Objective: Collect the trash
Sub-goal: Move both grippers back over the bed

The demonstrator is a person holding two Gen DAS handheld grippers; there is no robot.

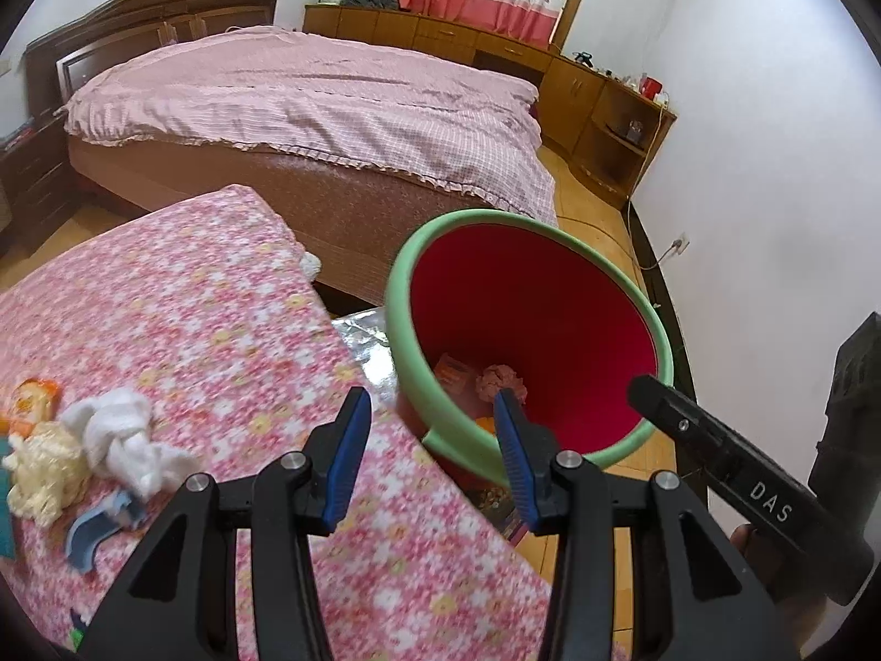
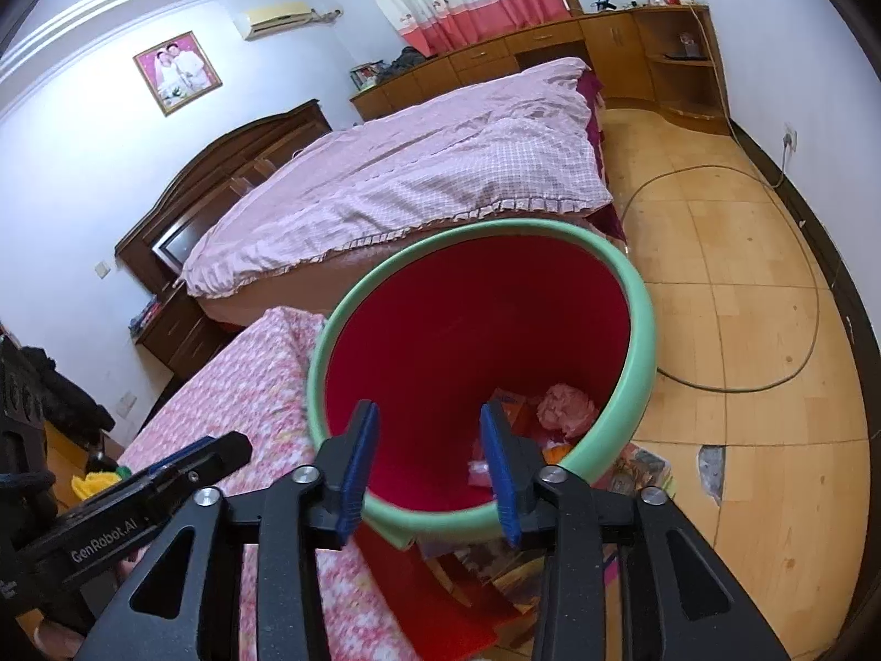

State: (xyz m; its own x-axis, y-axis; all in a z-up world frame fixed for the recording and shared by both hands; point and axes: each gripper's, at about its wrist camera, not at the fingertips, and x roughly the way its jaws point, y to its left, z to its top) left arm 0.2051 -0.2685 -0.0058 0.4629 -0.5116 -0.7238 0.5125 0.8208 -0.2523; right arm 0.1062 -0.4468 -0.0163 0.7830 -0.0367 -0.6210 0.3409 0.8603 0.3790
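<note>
Your right gripper (image 2: 429,460) hangs empty, jaws apart, over the red bin (image 2: 633,341) mid-frame, so swing the equally empty left gripper (image 1: 432,454) toward the white tissue (image 1: 124,438) lower left.

Red bin (image 2: 473,330), green rim, upright beside table, holds pink wad (image 2: 567,407); white tissue (image 1: 124,435) on tabletop.
</note>
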